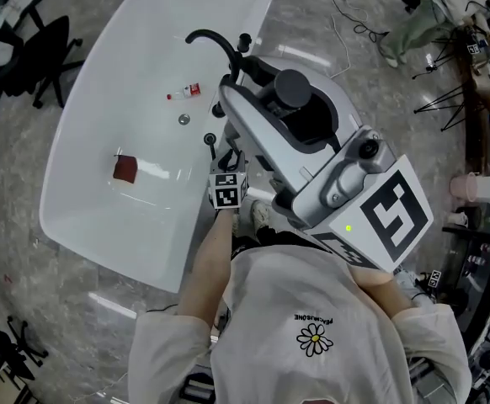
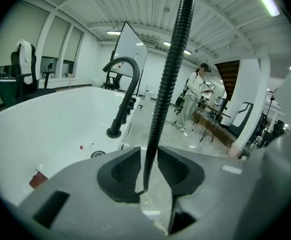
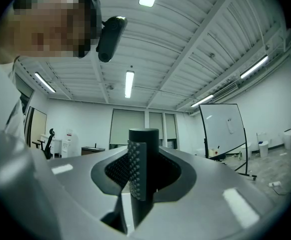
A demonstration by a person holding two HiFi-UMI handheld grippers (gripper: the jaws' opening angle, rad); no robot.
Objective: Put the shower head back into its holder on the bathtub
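Tub: the white oval bathtub [image 1: 102, 141] fills the left of the head view.
Spout: a black curved faucet [image 1: 211, 39] stands on the tub's near rim.
Rim fittings: small black fittings [image 1: 210, 140] sit on the rim beside the spout. The holder is probably among them, but I cannot tell which one it is.
Left gripper [image 2: 146, 151]: it is low by the rim and is the nearer tool to the fittings. Its jaws are narrowed around the hose with a thin gap showing, so they are not plainly pinching it.
Hose: the black ribbed shower hose [image 2: 168, 74] runs from between those jaws steeply up and slightly right.
Right gripper [image 3: 143, 159]: it is raised above the rim and aimed at the ceiling, with its jaws clamped.
Shower head: the black cylindrical shower head [image 3: 144, 134] is pinched there. Its long axis stands upright across the jaws, flat end up.
Coming move: the head likely has to come down and to the left toward the rim.
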